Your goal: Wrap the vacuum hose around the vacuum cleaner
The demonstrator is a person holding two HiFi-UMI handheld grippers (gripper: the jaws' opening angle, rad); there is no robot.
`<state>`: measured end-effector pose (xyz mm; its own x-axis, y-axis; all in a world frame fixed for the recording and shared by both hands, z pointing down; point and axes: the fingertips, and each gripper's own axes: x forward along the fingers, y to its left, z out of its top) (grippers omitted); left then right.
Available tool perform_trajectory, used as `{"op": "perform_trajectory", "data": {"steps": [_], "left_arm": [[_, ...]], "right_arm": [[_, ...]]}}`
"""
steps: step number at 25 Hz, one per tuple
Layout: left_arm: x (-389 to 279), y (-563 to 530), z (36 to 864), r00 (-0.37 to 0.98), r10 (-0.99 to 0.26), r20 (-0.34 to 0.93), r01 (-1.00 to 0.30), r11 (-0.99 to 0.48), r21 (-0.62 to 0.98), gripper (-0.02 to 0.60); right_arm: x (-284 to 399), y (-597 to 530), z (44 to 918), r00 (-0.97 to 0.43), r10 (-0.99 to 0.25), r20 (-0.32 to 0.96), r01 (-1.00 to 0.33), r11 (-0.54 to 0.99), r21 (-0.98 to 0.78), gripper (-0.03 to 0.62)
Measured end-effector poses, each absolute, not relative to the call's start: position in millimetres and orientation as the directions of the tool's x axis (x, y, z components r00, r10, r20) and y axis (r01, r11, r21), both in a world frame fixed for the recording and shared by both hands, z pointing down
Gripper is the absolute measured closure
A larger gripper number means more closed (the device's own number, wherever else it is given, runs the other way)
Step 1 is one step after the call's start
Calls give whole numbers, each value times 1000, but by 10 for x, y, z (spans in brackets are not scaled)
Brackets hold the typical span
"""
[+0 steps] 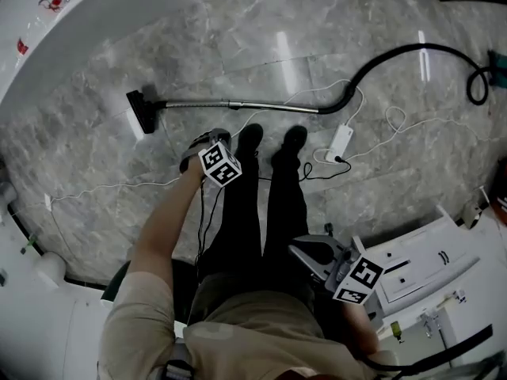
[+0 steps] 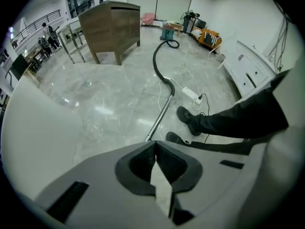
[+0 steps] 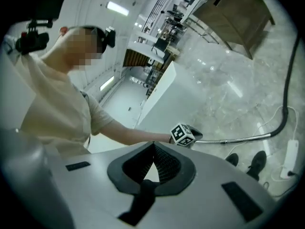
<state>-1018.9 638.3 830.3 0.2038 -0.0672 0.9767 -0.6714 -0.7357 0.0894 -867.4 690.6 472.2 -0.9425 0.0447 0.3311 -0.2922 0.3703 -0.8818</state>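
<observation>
Left tool (image 1: 196, 153) and right tool (image 1: 309, 253) are clenched on nothing. Ahead, a white cable (image 1: 329, 85) lies beside the vacuum hose (image 1: 396, 51); it may get wrapped in too.

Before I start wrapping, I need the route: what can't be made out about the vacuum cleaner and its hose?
- Teal vacuum cleaner body: head view, cut off by the right edge; left gripper view, too far and small.
- Black flexible hose: its far end, head view, lost at that edge; right gripper view, cut by the picture's dark rim.
</observation>
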Motion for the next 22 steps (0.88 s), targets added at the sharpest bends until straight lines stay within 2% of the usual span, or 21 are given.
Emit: {"op": "perform_trajectory", "data": {"steps": [3, 9, 12, 20, 22], "left_arm": [[-10110, 6241, 8857, 195, -49, 980, -694, -713, 103, 577], [-9952, 6380, 9705, 175, 10, 984, -643, -756, 123, 577], [-9894, 6414, 10073, 155, 21, 988, -619, -777, 114, 577], [-9798, 6283, 10981, 117, 50, 992, -529, -842, 105, 575], [-9756, 6223, 11157, 119, 59, 991, -529, -841, 113, 524]], "right_arm": [[-8652, 6899, 5248, -914, 130, 385, -290, 454, -842, 592], [-8634, 6836, 6072, -939, 128, 319, -262, 336, -905, 591], [-8571, 6789, 6532, -928, 157, 339, -267, 355, -896, 591], [-8301, 6626, 7169, -921, 125, 368, -321, 292, -901, 591], [-8183, 6615, 7280, -916, 120, 383, -341, 269, -901, 591]]}}
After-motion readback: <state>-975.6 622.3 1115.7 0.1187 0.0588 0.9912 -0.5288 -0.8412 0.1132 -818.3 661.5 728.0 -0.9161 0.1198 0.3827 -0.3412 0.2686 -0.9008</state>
